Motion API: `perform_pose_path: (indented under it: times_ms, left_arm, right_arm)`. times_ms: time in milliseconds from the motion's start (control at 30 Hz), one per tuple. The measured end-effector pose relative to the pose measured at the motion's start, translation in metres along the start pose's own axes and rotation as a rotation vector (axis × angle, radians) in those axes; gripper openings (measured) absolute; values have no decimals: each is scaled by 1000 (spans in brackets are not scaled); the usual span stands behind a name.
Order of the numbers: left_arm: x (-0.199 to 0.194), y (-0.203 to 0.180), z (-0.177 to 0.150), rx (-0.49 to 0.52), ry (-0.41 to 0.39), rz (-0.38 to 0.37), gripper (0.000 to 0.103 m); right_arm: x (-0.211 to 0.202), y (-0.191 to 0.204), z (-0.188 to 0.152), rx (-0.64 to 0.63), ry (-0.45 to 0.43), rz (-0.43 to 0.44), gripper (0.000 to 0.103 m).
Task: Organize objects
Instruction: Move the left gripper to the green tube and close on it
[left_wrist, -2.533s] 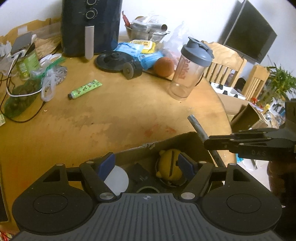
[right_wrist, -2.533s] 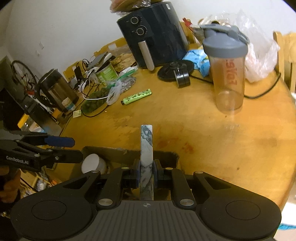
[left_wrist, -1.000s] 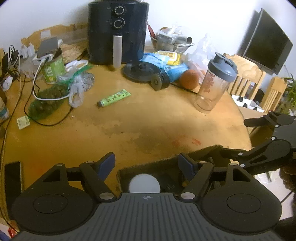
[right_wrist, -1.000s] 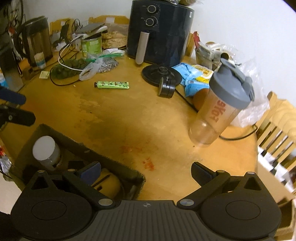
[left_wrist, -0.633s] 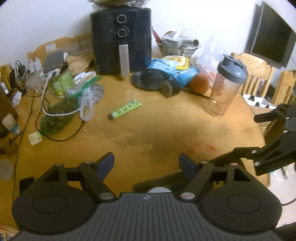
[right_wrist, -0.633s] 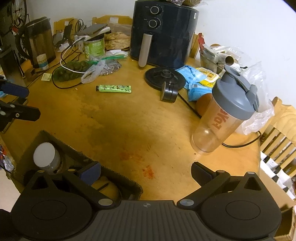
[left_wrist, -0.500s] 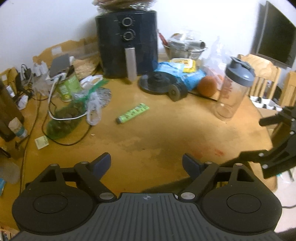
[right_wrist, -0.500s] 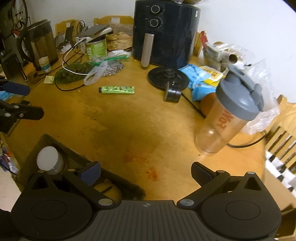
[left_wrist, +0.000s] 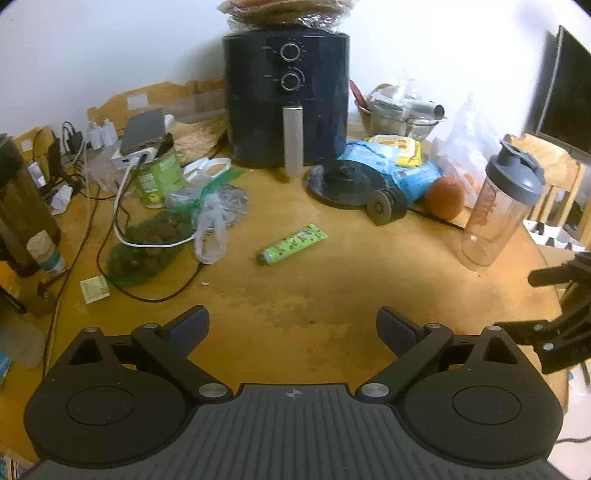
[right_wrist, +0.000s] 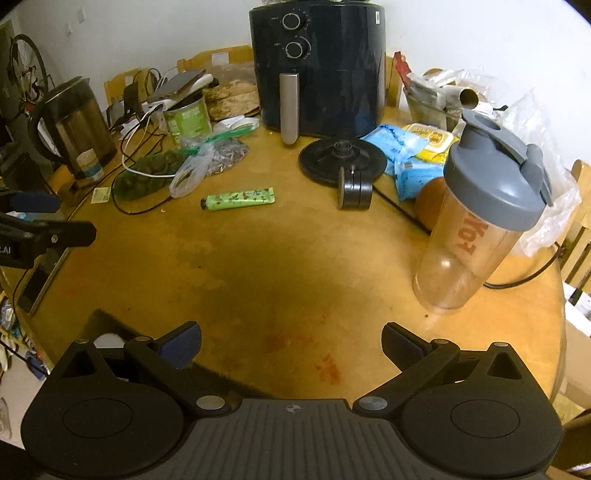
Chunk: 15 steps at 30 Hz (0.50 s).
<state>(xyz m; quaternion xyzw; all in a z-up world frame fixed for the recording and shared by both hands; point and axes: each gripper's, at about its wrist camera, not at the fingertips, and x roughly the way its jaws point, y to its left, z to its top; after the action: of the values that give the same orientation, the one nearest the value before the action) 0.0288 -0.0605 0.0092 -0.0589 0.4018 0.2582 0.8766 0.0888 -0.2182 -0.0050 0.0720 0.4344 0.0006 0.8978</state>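
My left gripper (left_wrist: 291, 323) hangs over the wooden table (left_wrist: 332, 295), its jaws opening wide with nothing between them. My right gripper (right_wrist: 291, 339) is open and empty too, above the table's near edge. Under its left finger lies the cardboard box (right_wrist: 98, 319), in which a white round lid (right_wrist: 109, 339) shows. A green tube (left_wrist: 291, 244) lies loose mid-table, also visible in the right wrist view as the green tube (right_wrist: 240, 198). A clear shaker bottle (right_wrist: 476, 236) with a grey lid stands upright to the right.
A black air fryer (left_wrist: 288, 99) stands at the back, with a black disc base (left_wrist: 343, 181), snack packs and an orange (left_wrist: 445, 197) in front. Bags, cables and a green can (left_wrist: 159, 177) crowd the left. A kettle (right_wrist: 74, 125) and a phone (right_wrist: 38, 280) sit at the left edge.
The right gripper has let go of the marbled bar and opened. Both cameras have tilted up off the box, which has left the left wrist view. The left jaws have spread wider.
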Motion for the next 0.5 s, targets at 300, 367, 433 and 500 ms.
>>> perform_pose_path:
  times_ms: [300, 367, 433, 500]
  left_arm:
    - [26, 0, 8, 3, 90, -57, 99]
    - [30, 1, 10, 11, 93, -73, 98]
    - [34, 1, 13, 36, 91, -86, 98]
    - [39, 1, 16, 55, 93, -92, 98]
  right_arm:
    - [17, -4, 8, 11, -6, -30, 103]
    - [19, -5, 10, 18, -8, -30, 103]
    - [21, -7, 12, 29, -15, -47, 103]
    - [22, -9, 14, 36, -30, -70, 103]
